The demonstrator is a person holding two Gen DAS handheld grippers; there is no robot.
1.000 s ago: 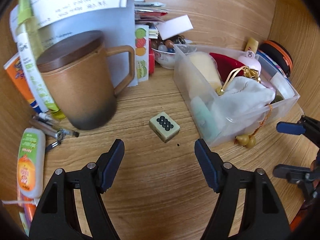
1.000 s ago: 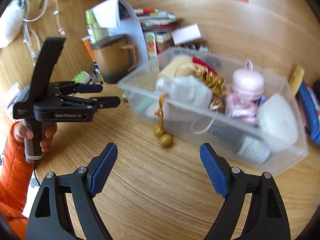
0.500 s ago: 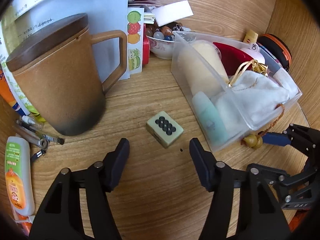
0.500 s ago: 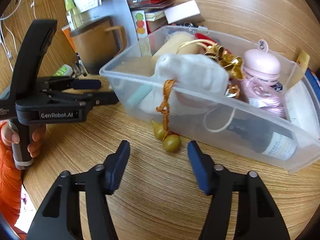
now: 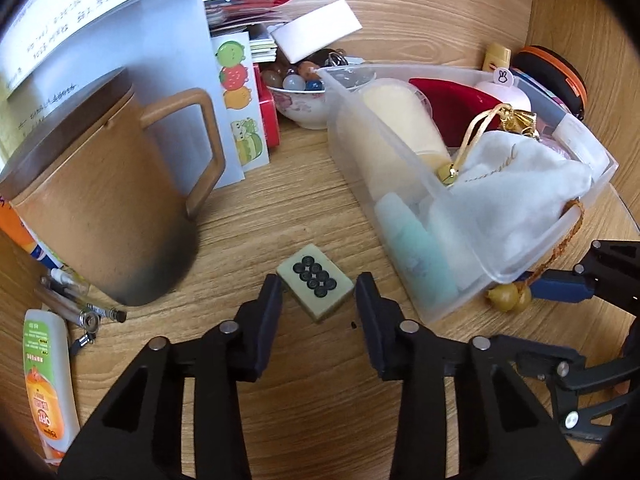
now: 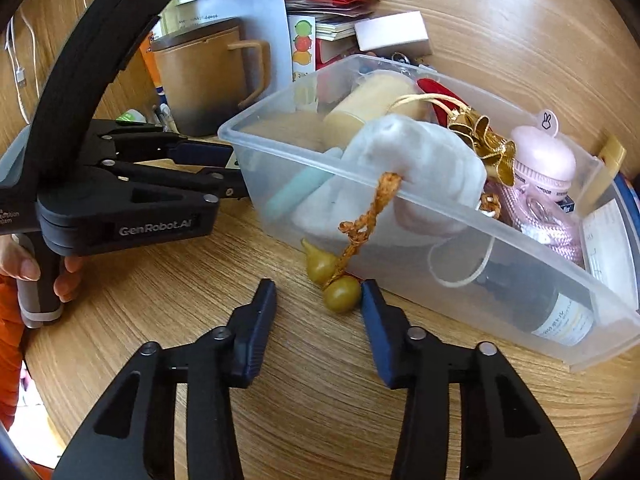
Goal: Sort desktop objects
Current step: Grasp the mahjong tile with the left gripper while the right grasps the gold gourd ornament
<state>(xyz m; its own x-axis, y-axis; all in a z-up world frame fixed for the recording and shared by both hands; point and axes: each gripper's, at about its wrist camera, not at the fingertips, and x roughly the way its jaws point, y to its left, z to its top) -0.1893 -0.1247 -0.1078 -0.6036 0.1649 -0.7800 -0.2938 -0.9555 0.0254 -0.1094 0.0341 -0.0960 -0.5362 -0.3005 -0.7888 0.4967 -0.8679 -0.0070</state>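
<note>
**Q:** Both claws have dropped closer to the desk and narrowed since a second ago, haven't they? How far along is the sorting?

**A:** Yes. Going from big to small: the clear plastic bin (image 6: 516, 240) already holds a good deal, including a white cloth pouch (image 5: 516, 184), a cream tube, a teal tube, a pink jar and a dark bottle. That part looks done. The brown lidded mug (image 5: 100, 200) stands untouched beside the bin, with pens and an orange-labelled tube at its foot.

**Q:** What is left?

**A:** At least two small things. The green game tile (image 5: 316, 282) lies flat on the desk between the left claw's (image 5: 318, 294) jaws, which are closing; its left pad seems just at the tile's corner, the right pad apart, so nothing is gripped yet.

**Q:** And the other claw?

**A:** The right claw (image 6: 318, 300) is closing too. The gold gourd charms (image 6: 340, 294) hang on an orange cord over the bin's wall and rest on the desk; the right pad touches the lower charm, the left pad stands clear.
</note>
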